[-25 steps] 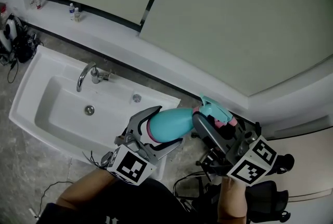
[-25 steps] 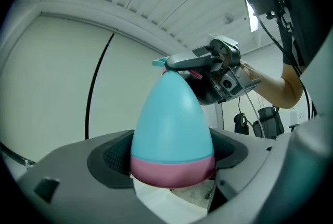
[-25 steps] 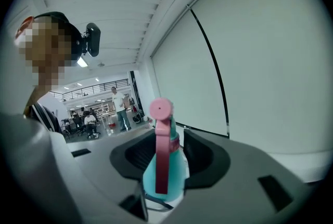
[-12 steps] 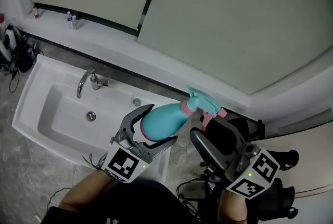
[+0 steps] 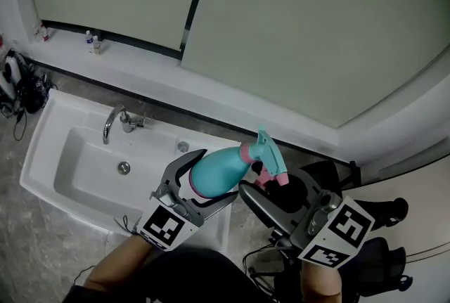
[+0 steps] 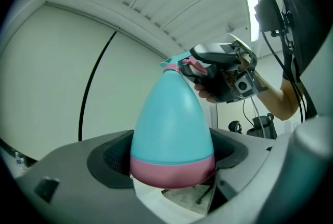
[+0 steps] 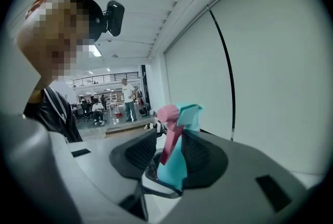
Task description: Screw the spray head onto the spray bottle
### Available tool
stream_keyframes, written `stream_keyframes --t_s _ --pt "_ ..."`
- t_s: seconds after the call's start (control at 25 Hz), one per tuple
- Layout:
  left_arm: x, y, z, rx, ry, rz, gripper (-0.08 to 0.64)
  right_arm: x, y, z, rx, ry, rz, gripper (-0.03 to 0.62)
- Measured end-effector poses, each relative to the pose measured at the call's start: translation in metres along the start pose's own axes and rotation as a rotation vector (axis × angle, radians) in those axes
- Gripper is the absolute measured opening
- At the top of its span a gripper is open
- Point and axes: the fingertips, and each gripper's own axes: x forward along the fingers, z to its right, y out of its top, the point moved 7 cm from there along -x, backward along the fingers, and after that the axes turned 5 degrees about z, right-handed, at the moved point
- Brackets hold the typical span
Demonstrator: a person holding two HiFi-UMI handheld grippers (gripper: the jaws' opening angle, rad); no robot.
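head view, looking down. the left gripper (image 5: 205, 183) holds the spray bottle (image 5: 216, 172) above the right end of a white sink (image 5: 43, 127). the teal bottle lies tilted, its pink base toward the person and its neck pointing up and to the right. in the left gripper view both jaws press against the sides of the bottle just above the pink base band, clamped on it.

the spray head (image 5: 266, 155), teal with a pink collar and pink trigger, sits on the bottle's neck. the right gripper (image 5: 273, 182) reaches in from the lower right, its jaws standing on either side of the trigger. in the right gripper view the 2 pads (image 7: 136, 152) are apart with the spray head between them; the teal part lies against the right-hand pad, and a narrow gap shows between the pink trigger and the left-hand pad.

a faucet (image 5: 112, 121) stands at the back rim of the sink. small bottles (image 5: 91, 41) stand on the ledge at the upper left, well apart from the grippers.
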Motion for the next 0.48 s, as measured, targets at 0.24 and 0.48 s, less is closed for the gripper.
stream_keyframes --t_s 0.24,0.48 --pt "0.002 -0.003 0.005 -0.090 -0.022 0.041 0.430 -0.008 0.004 0.005 -0.032 -0.013 -0.082 0.143" --pt "0.005 -0.005 0.006 -0.146 -0.046 0.068 0.430 -0.012 0.002 0.000 -0.035 -0.046 -0.053 0.143"
